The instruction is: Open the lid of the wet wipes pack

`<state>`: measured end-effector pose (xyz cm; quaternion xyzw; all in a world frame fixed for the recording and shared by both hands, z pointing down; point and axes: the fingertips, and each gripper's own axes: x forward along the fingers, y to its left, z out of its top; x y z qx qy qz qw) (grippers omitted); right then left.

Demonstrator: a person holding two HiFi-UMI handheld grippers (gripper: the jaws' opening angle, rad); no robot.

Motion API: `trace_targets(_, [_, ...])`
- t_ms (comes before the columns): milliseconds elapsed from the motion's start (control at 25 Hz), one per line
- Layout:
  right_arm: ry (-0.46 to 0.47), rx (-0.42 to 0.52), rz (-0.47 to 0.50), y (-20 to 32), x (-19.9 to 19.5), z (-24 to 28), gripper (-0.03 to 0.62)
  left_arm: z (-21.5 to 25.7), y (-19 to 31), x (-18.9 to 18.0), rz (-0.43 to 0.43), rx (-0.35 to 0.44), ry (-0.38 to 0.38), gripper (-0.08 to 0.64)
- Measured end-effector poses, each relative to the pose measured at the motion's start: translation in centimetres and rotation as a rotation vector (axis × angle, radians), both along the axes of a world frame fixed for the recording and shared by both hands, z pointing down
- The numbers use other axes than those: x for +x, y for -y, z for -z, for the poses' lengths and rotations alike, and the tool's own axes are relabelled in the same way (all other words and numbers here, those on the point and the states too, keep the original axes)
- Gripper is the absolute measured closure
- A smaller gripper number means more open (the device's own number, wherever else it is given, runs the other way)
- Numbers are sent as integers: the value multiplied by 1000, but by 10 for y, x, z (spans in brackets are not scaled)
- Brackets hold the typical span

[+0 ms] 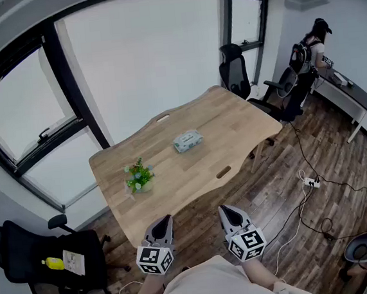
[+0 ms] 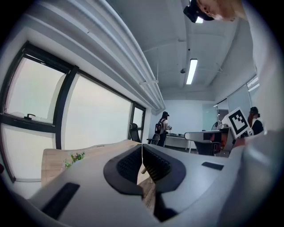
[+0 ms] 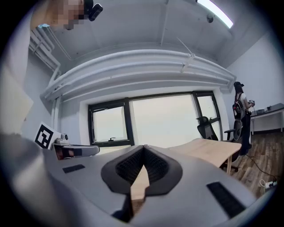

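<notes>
Left hand-held gripper (image 1: 163,220): jaws together, empty
Right hand-held gripper (image 1: 226,209): jaws together, empty
Wipes pack (image 1: 187,141): on counter (image 1: 226,116), well apart from both

The table (image 1: 233,122) is pale natural wood with a faint grain. The wet wipes pack (image 1: 187,141) is light blue-green with whitish patches, and the small plant (image 1: 138,174) is bright green. The left gripper (image 1: 166,218) and right gripper (image 1: 222,208) are grey with black ribbed pads (image 2: 131,164), and their cubes (image 1: 155,260) are white with black square markers. The floor (image 1: 284,185) is dark brown planks. The chairs (image 1: 235,70) and window frames (image 1: 79,101) are black.
</notes>
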<state>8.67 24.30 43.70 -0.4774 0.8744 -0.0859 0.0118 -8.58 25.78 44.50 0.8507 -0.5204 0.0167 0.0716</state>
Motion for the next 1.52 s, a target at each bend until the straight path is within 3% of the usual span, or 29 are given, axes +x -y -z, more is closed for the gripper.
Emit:
trace_targets(1120, [-23,32,33,7,20,5,584,3,6,38,2,23,31,538])
trace_targets(1520, [-24,54,-14,8,36,10,581,14,2,49,6,86,57,538])
